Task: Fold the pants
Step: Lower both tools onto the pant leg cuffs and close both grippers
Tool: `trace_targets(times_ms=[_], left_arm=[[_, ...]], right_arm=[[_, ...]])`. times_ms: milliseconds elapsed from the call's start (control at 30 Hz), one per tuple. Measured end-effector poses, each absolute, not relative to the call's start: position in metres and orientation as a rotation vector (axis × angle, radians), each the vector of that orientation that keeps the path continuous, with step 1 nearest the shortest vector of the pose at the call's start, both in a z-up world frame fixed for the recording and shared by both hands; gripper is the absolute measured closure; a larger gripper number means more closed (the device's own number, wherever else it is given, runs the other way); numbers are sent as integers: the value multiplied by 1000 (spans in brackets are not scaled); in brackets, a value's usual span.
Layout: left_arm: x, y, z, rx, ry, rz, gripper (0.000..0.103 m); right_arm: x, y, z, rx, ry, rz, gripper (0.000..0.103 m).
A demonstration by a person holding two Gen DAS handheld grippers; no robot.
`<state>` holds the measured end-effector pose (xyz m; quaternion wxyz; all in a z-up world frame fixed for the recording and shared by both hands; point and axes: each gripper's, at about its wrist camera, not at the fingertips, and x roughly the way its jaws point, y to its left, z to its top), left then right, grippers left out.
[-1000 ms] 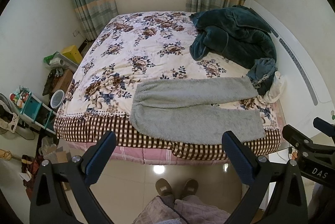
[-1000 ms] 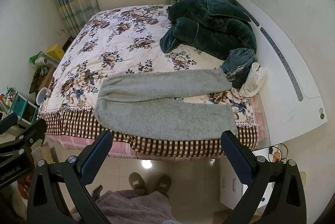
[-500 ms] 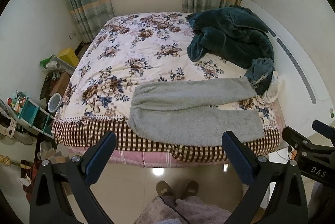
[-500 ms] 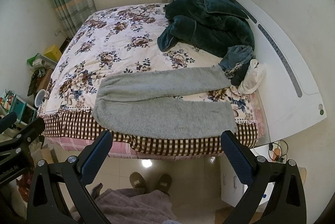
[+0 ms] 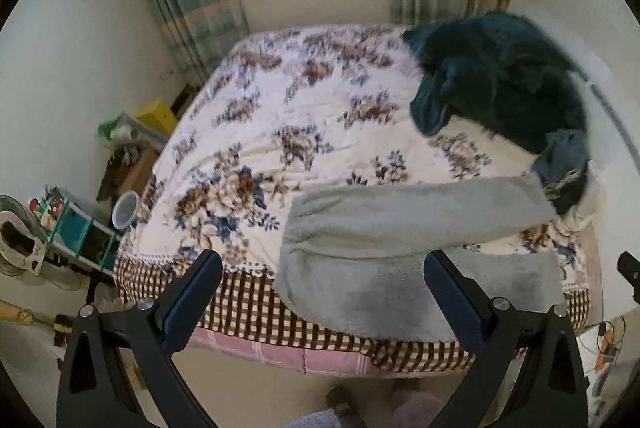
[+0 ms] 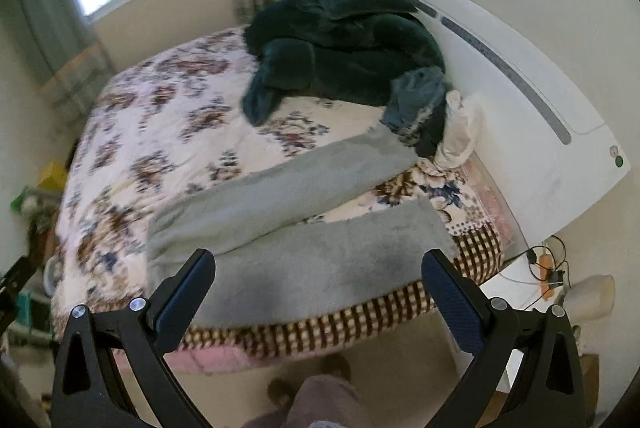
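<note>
The grey pants [image 5: 400, 252] lie flat along the near edge of the bed [image 5: 280, 132], legs spread in a shallow V toward the headboard [image 6: 520, 100]; nothing is folded yet, so this looks like the approach; the left gripper [image 5: 320, 292] and right gripper [image 6: 316, 288] hang above the floor, jaws wide and empty; next, each probably needs to reach one leg's edge and pinch it.
</note>
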<state>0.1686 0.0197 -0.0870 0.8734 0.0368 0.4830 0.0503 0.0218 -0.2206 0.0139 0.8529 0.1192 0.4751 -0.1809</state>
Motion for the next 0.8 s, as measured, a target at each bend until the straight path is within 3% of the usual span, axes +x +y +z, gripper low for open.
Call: trace_targets(times_ms=[433,800], left_arm=[[386,-27,-292,-27,1268,301,0],[514,-15,-493,-262,1587,480,0]], right_arm=[[315,-348,-219,272,1182,-415,0],[480,-441,-428,390,1324,-522,0]])
